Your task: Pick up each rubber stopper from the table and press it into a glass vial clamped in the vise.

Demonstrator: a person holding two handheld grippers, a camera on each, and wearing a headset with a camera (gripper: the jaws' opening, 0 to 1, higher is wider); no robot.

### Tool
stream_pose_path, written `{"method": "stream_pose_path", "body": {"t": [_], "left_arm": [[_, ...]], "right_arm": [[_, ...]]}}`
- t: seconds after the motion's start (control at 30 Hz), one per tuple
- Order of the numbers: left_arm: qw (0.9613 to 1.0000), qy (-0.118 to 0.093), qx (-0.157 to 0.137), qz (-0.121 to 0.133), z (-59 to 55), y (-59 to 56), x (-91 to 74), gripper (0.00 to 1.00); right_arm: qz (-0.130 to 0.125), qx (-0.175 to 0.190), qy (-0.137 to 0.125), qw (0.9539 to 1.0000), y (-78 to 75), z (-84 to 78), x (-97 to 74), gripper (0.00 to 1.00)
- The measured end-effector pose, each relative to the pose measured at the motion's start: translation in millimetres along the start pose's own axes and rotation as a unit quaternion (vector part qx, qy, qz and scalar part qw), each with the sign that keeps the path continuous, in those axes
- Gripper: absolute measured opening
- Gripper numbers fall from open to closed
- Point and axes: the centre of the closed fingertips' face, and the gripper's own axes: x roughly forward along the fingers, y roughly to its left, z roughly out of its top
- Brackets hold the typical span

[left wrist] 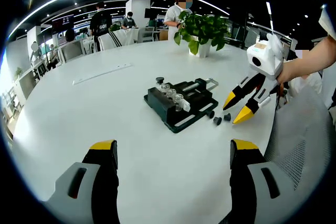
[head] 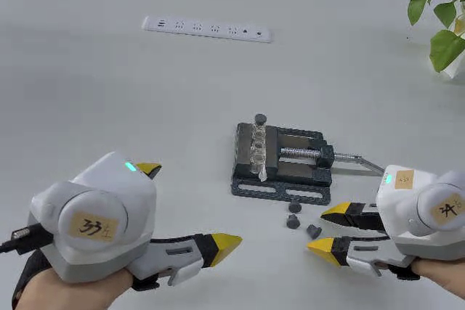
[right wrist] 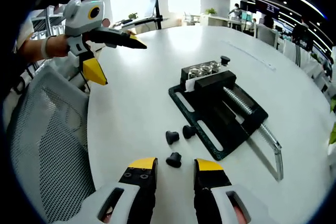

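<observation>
Right gripper (right wrist: 176, 164): jaws apart, nothing held. The nearest rubber stopper (right wrist: 174, 159) sits on the table (right wrist: 131, 108) just ahead of the tips, in line with the gap. Second stopper (right wrist: 171, 137) and third stopper (right wrist: 189, 131) lie a bit further out, just beside the vise (right wrist: 220, 103) base. Left gripper (left wrist: 173, 145): jaws wide apart, empty, hovering well apart from the work. Vials (head: 258, 152) stand in a row between the vise jaws; the far one looks capped by a dark stopper (head: 260, 118), the rest look open. Risks, my read: each loose stopper is small, dark and matte, a flange on a narrower plug. Closing off-centre could squirt it sideways or grab it skewed, and then it won't seat square in a vial mouth. The smooth white table gives it nothing to stop against. Pushing off-axis on thin clear glass could chip a rim or cock a vial in the clamp. Vials sit close together, touching or not I can't tell, so a jaw may knock a neighbour. Vise is black metal with a bare steel screw (head: 298, 153).
</observation>
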Motion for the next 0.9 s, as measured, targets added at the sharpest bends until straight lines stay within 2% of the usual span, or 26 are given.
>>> {"method": "stream_pose_path", "body": {"t": [0.17,0.33,0.6,0.9], "left_arm": [[1.0,0.002,0.0,-0.001,-2.1,0.2,0.2,0.87],[1.0,0.003,-0.001,-0.001,-4.1,0.4,1.2,0.87],[1.0,0.004,-0.002,-0.002,-6.1,-0.3,2.5,0.87],[1.0,0.003,-0.003,-0.002,-5.2,-1.1,1.8,0.87]], "right_arm": [[-0.007,0.015,-0.008,0.9998,-0.5,0.2,0.3,0.19],[-0.011,0.014,-0.003,0.9998,4.7,-1.9,2.2,0.16],[-0.029,0.021,-0.011,0.9993,0.9,1.5,1.9,0.11],[-0.029,0.024,-0.011,0.9992,2.4,0.5,-1.1,0.1]]}}
